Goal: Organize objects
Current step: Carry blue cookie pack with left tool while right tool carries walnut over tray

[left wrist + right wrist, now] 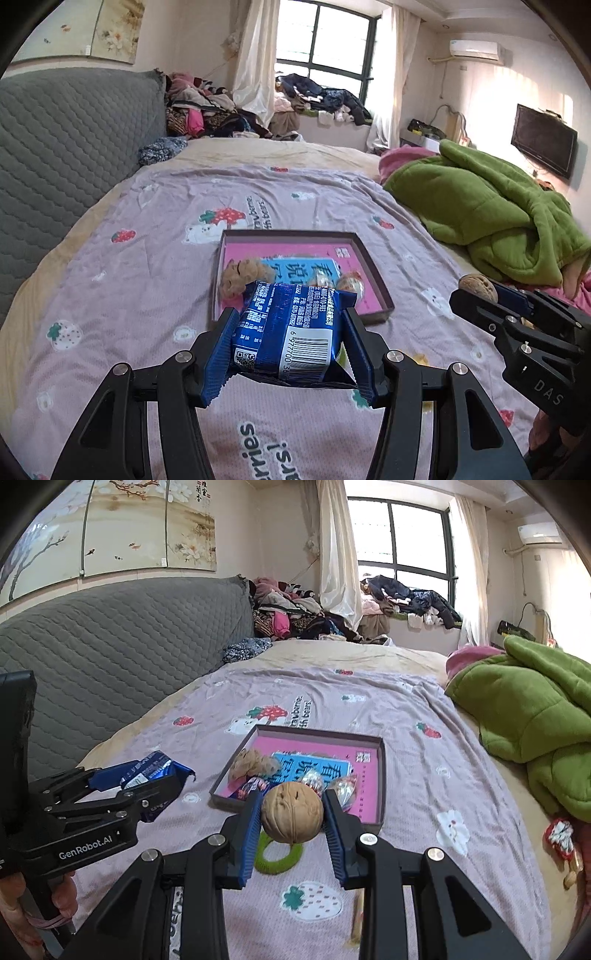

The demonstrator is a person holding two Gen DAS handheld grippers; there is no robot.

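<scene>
- Between the blue pads of the left gripper [290,334] sits a blue snack packet [291,328], pinched across its width; its long axis runs forward along the fingers, barcode end nearest the camera, crimped far edge toward the box.
- Packet: glossy blue wrapper with white print, a white barcode panel and a small QR square; it is held above the bed.
- Right gripper [291,814] clamps a walnut [291,812] between its pads, the seam running roughly upright, a tan wrinkled shell with small dark pits.
- Both grippers tilt downward toward the bed and are side by side, the right one entering the left wrist view from the right edge; a hand [61,893] grips the left gripper's handle.
- Just beyond both lies a shallow box [373,266] with a pink printed sheet inside, holding another walnut [245,762] and wrapped sweets [343,788].
- A green ring [277,856] lies on the strawberry bedsheet [129,295] under the right gripper.
- Farther right, a green blanket [491,214] is heaped on the bed.
</scene>
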